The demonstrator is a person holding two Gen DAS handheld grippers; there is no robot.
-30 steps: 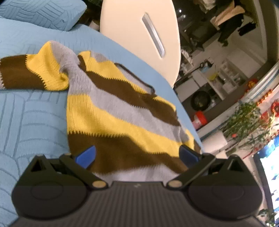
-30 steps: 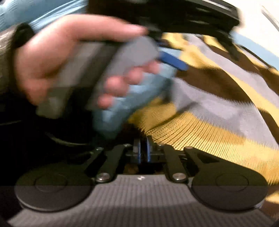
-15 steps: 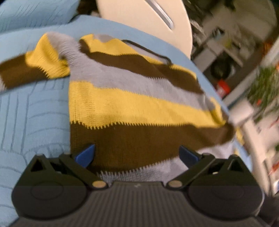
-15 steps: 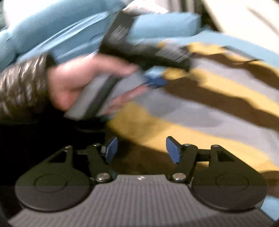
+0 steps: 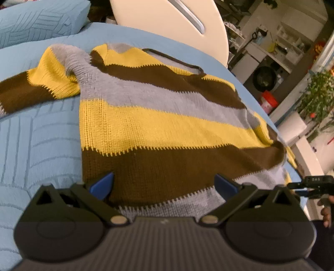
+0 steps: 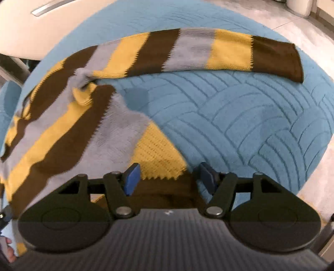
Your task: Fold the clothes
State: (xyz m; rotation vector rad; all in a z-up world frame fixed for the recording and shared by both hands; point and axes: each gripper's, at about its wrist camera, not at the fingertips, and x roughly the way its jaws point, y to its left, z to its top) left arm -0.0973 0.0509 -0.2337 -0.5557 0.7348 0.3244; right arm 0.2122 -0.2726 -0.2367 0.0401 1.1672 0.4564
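Observation:
A knitted sweater (image 5: 158, 129) striped in yellow, brown and grey lies spread on a light blue quilted bedspread (image 5: 37, 146). My left gripper (image 5: 163, 184) stands open just above its grey hem, with nothing between the pads. In the right wrist view the sweater's body (image 6: 62, 129) lies at the left, and one sleeve (image 6: 208, 52) stretches to the right across the bedspread (image 6: 240, 116). My right gripper (image 6: 169, 177) hovers over a yellow and brown corner of the knit. Its jaws are opening, and the pads do not press on the cloth.
A blue pillow (image 5: 37, 18) and a cream curved board (image 5: 171, 27) stand behind the bed. Shelves, a red bucket (image 5: 268, 100) and a green plant (image 5: 317, 100) fill the room at the right. Pale floor (image 6: 302, 27) shows beyond the bed's edge.
The right gripper went from shut to open and swung away from the left hand to the sweater's sleeve side. The left view rolled slightly; the sweater's body now lies flatter.

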